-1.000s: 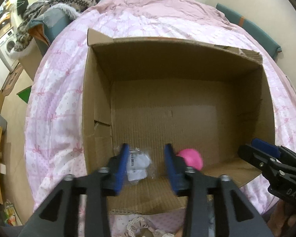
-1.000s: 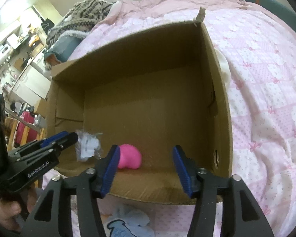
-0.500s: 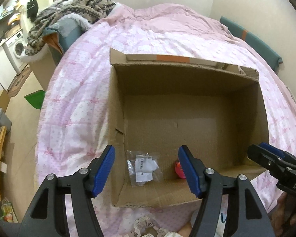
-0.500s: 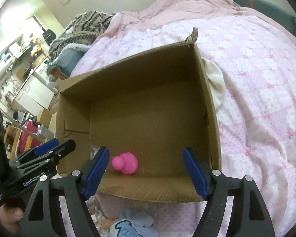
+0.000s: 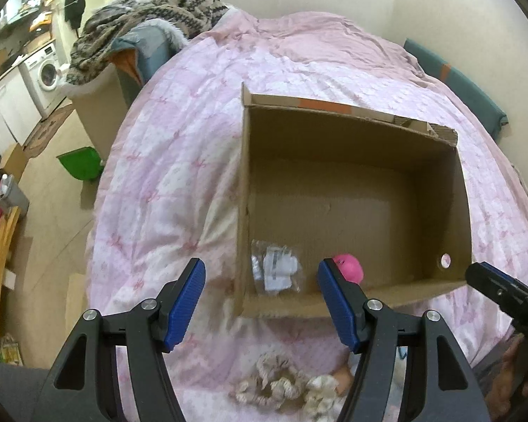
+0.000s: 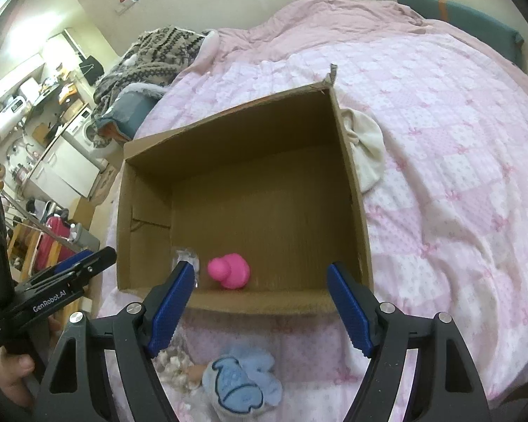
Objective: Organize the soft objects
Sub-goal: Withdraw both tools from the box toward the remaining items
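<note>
Just below the left tongs (image 5: 260, 302), a beige ruffled scrunchie (image 5: 271, 383) lies on the pink quilt (image 5: 179, 161), with a second cream scrunchie (image 5: 322, 392) touching it on the right. These tongs hang spread wide with nothing between their 2 blue pads (image 5: 186, 304), tilted down toward the near left corner of the cardboard box (image 5: 463, 190). The right tongs (image 6: 260, 302) are spread just as wide and hold nothing; beneath them a light blue soft toy (image 6: 243, 379) rests on the quilt, short of the box's near wall. A hand (image 6: 12, 374) grips the handle of the left tool at the left edge of the right wrist view.

Beyond both pairs of tongs, inside the box against its near wall, a clear plastic packet (image 5: 276, 270) with white contents lies ahead of the left tongs, and a pink rubber duck (image 6: 230, 270) sits just to its right, ahead of the right tongs' left pad. The rest of the box floor is bare cardboard. Past the right tongs, a cream cloth (image 6: 368, 151) lies against the box's outer right wall.

Farther off, a patterned knit blanket (image 5: 151, 10) is heaped at the far left end of the bed, and a washing machine (image 5: 47, 74) stands in the room at far left.
</note>
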Demonstrator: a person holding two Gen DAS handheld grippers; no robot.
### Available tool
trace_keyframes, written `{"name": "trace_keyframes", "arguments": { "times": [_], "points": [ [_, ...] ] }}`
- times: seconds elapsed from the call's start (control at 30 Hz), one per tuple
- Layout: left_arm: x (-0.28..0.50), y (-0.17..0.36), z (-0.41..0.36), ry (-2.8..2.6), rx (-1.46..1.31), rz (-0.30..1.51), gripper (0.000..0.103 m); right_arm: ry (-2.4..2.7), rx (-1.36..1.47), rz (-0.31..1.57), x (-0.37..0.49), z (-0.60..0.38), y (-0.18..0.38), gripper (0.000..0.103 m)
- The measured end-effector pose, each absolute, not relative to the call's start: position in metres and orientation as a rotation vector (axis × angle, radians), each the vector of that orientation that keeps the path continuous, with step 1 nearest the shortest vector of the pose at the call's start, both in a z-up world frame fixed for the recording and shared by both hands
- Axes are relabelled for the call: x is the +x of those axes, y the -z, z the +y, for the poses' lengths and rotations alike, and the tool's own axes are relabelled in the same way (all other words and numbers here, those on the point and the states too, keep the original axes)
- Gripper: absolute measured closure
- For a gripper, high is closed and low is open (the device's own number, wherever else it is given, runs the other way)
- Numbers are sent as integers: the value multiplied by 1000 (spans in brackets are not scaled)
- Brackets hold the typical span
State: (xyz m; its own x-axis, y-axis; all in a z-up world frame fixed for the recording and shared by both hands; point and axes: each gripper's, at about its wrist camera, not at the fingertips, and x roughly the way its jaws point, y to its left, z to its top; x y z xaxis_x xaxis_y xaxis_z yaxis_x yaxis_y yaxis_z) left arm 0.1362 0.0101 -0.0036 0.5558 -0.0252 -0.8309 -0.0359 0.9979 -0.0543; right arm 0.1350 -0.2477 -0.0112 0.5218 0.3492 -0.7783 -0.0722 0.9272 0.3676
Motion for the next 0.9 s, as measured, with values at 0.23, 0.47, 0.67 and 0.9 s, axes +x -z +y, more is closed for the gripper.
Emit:
{"name": "trace_keyframes", "arguments": {
  "times": [0.23,0.47,0.67,0.9],
  "points": [
    [114,4,16,-23,-72,991,39,-239,336,995,116,-255,9,21],
    [95,9,18,-32,-86,1015,39,-228,366,1007,101,-260,11,21],
    [81,16,18,-42,-92,1047,39,-236,348,1029,93,-254,15,21],
    [70,29,21,-57,-97,1086,39,-246,308,1068,81,-248,24,21]
  ]
}}
